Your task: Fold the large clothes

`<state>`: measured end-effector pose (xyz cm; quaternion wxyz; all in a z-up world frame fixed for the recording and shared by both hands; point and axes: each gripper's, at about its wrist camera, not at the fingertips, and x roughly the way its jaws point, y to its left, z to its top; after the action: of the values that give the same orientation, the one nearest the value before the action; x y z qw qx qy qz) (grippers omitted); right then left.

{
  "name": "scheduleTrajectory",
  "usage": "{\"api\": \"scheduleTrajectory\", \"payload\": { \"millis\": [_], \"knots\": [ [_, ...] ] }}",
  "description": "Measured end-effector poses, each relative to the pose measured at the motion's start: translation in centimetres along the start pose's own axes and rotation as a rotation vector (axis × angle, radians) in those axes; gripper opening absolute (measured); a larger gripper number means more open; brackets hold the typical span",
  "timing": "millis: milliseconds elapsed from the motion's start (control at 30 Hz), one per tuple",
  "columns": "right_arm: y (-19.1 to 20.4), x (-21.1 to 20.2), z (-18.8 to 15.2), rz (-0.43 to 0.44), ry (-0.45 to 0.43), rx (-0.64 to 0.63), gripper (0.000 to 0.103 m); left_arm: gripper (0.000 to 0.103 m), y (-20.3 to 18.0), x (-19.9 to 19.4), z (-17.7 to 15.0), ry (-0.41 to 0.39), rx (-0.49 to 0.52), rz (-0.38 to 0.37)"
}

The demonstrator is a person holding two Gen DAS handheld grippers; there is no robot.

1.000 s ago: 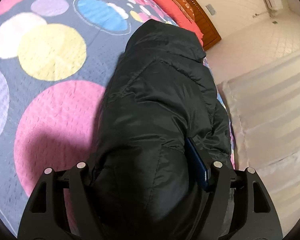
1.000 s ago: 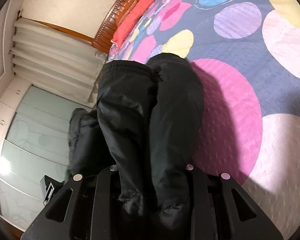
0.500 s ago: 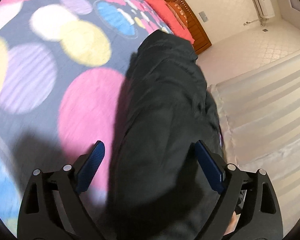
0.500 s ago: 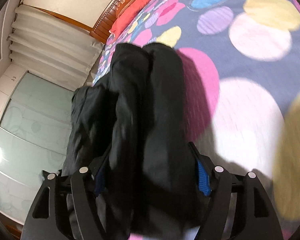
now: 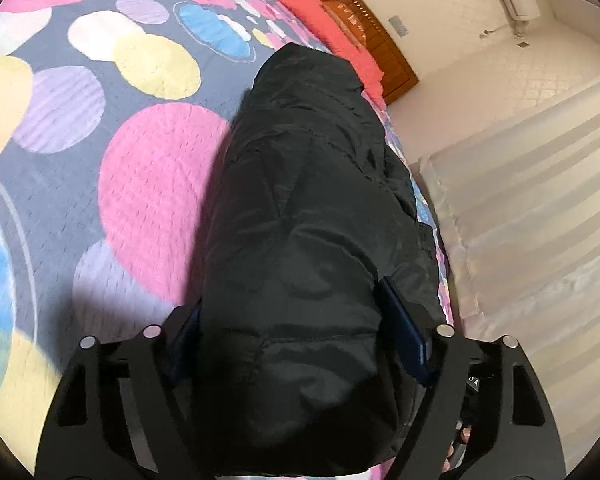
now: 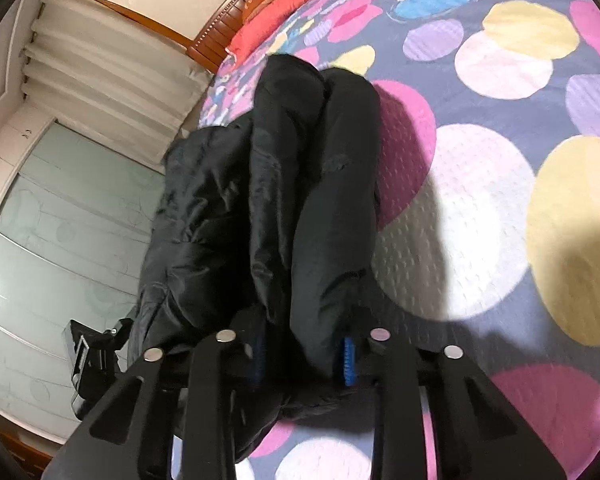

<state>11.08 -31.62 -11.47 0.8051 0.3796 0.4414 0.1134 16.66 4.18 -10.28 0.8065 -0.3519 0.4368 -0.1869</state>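
A black puffy jacket lies bundled lengthwise along the edge of a bed with a coloured-circle bedspread. My left gripper is shut on the thick near end of the jacket, its blue pads pressed against both sides. In the right wrist view the same jacket shows as two rolled folds side by side. My right gripper is shut on the near end of these folds, blue pads partly hidden in the fabric.
Red pillows and a wooden headboard are at the far end of the bed. Pale curtains hang beside the bed edge. Glass wardrobe doors stand on the left. The other gripper's body shows low left.
Both grippers opened around the jacket half a second ago and have now closed on it again. The cameras have pulled back and risen, showing more bedspread.
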Motion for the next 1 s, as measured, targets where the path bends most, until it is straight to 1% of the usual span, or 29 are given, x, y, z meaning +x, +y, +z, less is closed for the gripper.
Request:
{"api": "scheduleTrajectory", "payload": {
  "millis": [67,133,233,333,433,533,567,667,700,800,1000],
  "knots": [
    [-0.4,-0.2,-0.5,-0.009,0.003,-0.001,0.027,0.076,-0.2,0.1,-0.5,0.007,0.019,0.026],
    [-1.8,0.6,-0.6,-0.006,0.009,0.036,0.027,0.075,0.3,0.9,-0.8,0.006,0.038,0.052],
    [-3.9,1.7,-0.3,0.057,0.021,0.115,0.027,0.075,1.0,1.3,-1.0,-0.001,0.034,0.058],
    [-4.1,1.9,0.1,0.071,0.024,0.12,0.027,0.076,0.5,1.5,-0.7,-0.004,0.065,0.077],
    [-4.0,2.0,0.4,0.079,0.022,0.119,0.029,0.078,0.5,1.5,-0.7,-0.005,0.071,0.083],
    [-4.2,2.2,0.3,0.079,0.012,0.135,0.036,0.083,0.6,1.5,-0.6,-0.009,0.065,0.091],
    [-4.2,2.1,0.2,0.079,0.007,0.139,0.04,0.084,0.5,1.4,-0.6,-0.011,0.064,0.093],
    [-4.1,1.8,0.0,0.062,-0.008,0.134,0.047,0.089,0.5,0.9,-1.0,-0.019,0.078,0.117],
    [-4.0,1.6,-0.1,0.057,-0.011,0.131,0.049,0.089,0.3,0.7,-1.1,-0.023,0.088,0.126],
    [-4.0,1.1,-0.4,0.052,-0.02,0.137,0.052,0.089,0.1,0.2,-1.3,-0.029,0.111,0.142],
    [-4.1,-0.3,-1.0,0.036,-0.038,0.146,0.058,0.09,-0.7,-1.0,-2.2,-0.055,0.162,0.2]
  ]
}}
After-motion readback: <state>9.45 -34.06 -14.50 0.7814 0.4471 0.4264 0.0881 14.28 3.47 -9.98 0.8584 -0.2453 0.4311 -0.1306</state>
